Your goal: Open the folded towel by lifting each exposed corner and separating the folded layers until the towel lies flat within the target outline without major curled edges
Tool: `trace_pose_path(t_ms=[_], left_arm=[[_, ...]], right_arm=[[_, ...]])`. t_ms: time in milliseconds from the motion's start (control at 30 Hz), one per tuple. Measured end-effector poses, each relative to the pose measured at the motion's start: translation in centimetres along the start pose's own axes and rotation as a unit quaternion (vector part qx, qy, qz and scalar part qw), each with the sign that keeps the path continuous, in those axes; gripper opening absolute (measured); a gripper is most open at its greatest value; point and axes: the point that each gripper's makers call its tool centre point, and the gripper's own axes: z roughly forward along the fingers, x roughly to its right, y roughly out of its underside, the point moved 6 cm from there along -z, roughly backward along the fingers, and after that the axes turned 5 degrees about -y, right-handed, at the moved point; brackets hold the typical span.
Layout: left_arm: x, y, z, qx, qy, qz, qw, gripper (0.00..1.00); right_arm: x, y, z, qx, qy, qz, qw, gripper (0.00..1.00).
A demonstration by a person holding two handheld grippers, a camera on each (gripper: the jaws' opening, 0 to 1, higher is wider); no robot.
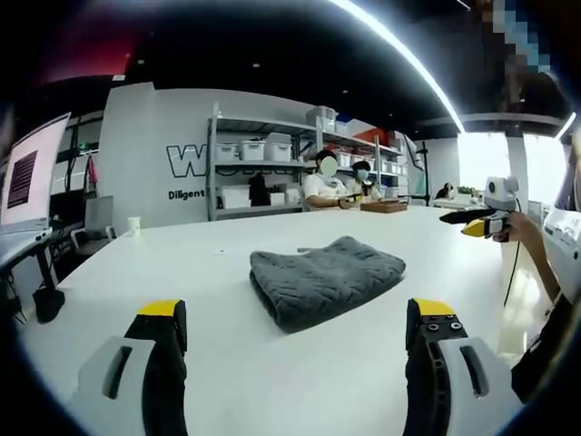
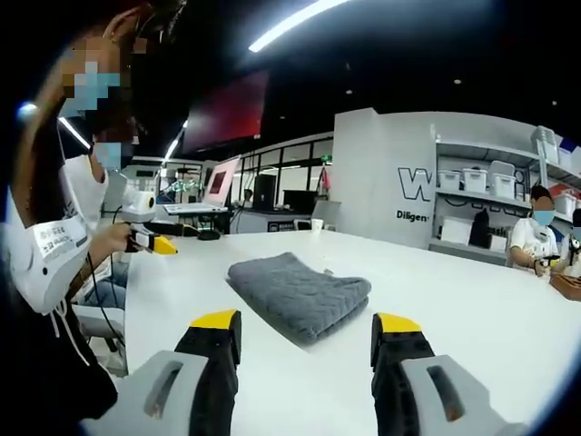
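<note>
A grey quilted towel (image 1: 327, 277) lies folded on the white table (image 1: 182, 263). In the left gripper view it sits just beyond my left gripper (image 1: 298, 311), whose yellow-tipped jaws stand wide apart with nothing between them. My right gripper (image 1: 477, 225) shows at the right edge, held in a hand above the table and away from the towel. In the right gripper view the towel (image 2: 298, 292) lies just ahead of my right gripper (image 2: 306, 322), which is open and holds nothing. The left gripper (image 2: 150, 241) is in a hand at the left, off the towel.
A person (image 2: 54, 245) stands at the table's edge holding both grippers. Seated people (image 1: 338, 186) and a wooden tray (image 1: 384, 206) are at the far side. Behind them is a shelf (image 1: 263, 159) of white bins. A paper cup (image 1: 134, 225) stands far left, near a screen (image 1: 32, 173).
</note>
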Motion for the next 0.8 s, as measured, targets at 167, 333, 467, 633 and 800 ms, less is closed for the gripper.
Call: trace_pose_path(t_ms=[167,333,467,633,800], left_arm=[[-0.25,0.19,0.16,-0.004,-0.003,-0.003,1.0,0.99],[-0.24,0.14,0.37,-0.004,-0.001,-0.003,1.0,0.99],[-0.26,0.11,0.63,-0.003,0.001,-0.005,1.0,0.98],[-0.2,0.02,0.73,0.002,0.005,-0.004,1.0,0.98],[-0.19,0.01,0.84,0.003,0.008,-0.002,1.0,0.98]], right_arm=[[0.06,0.16,0.07,0.001,0.001,0.002,1.0,0.56],[-0.05,0.26,0.12,0.001,0.002,0.004,1.0,0.56],[0.06,0.33,0.19,0.003,0.003,0.006,1.0,0.56],[0.07,0.16,0.48,-0.001,0.0,0.003,1.0,0.56],[-0.06,-0.41,0.62,0.0,-0.005,-0.006,1.0,0.55]])
